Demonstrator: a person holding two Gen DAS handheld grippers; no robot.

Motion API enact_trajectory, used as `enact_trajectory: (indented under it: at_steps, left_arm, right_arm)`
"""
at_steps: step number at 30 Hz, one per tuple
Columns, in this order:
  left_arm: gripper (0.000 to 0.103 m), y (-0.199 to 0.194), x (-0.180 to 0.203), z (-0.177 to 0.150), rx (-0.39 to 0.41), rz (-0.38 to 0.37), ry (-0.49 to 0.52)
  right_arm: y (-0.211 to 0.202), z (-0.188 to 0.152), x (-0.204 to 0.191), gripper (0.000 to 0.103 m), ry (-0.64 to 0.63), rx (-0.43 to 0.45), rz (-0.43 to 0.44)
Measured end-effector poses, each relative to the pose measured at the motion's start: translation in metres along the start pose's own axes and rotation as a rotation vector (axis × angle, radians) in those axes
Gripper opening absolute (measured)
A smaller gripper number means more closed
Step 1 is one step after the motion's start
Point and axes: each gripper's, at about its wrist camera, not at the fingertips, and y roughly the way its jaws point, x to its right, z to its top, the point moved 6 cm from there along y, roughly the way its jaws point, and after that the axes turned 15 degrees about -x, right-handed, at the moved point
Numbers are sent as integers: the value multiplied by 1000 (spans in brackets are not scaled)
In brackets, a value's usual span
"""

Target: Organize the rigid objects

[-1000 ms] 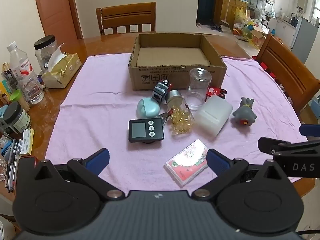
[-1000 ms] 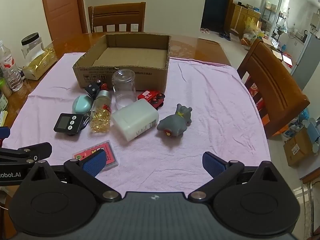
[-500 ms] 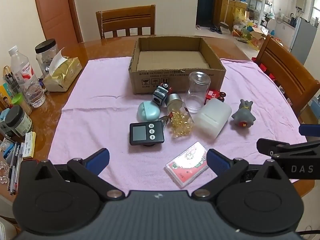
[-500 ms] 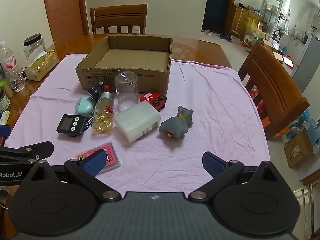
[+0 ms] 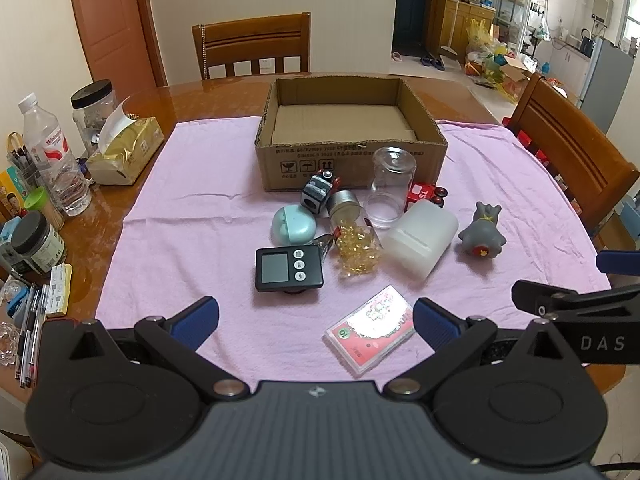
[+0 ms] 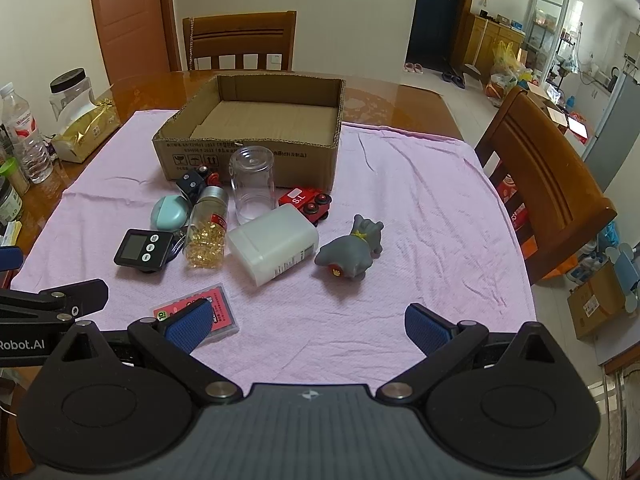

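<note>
Left wrist view: the left gripper (image 5: 316,320) hangs wide open and empty above the pink cloth (image 5: 192,216); rigid items, such as a black digital timer (image 5: 289,269), lie before the empty brown cardboard box (image 5: 352,160).

Right wrist view: the right gripper (image 6: 308,322), spread wide and empty, faces a grey toy animal (image 6: 354,250).

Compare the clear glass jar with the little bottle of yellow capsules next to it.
The glass jar stands upside down and looks empty; the capsule bottle lies on its side, with yellow capsules inside. The jar is wider and shows no lid; the bottle is slimmer, with a silver cap and a red label. Both are see-through and sit on the pink cloth in front of the cardboard box.
</note>
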Motion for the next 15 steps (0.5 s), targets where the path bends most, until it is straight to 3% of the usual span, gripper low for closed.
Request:
enact_trajectory:
  at_steps: [15]
  left_arm:
    - [102, -6, 4, 1, 10, 10, -8]
  right_arm:
    - [-5, 0, 4, 103, -17, 16, 13]
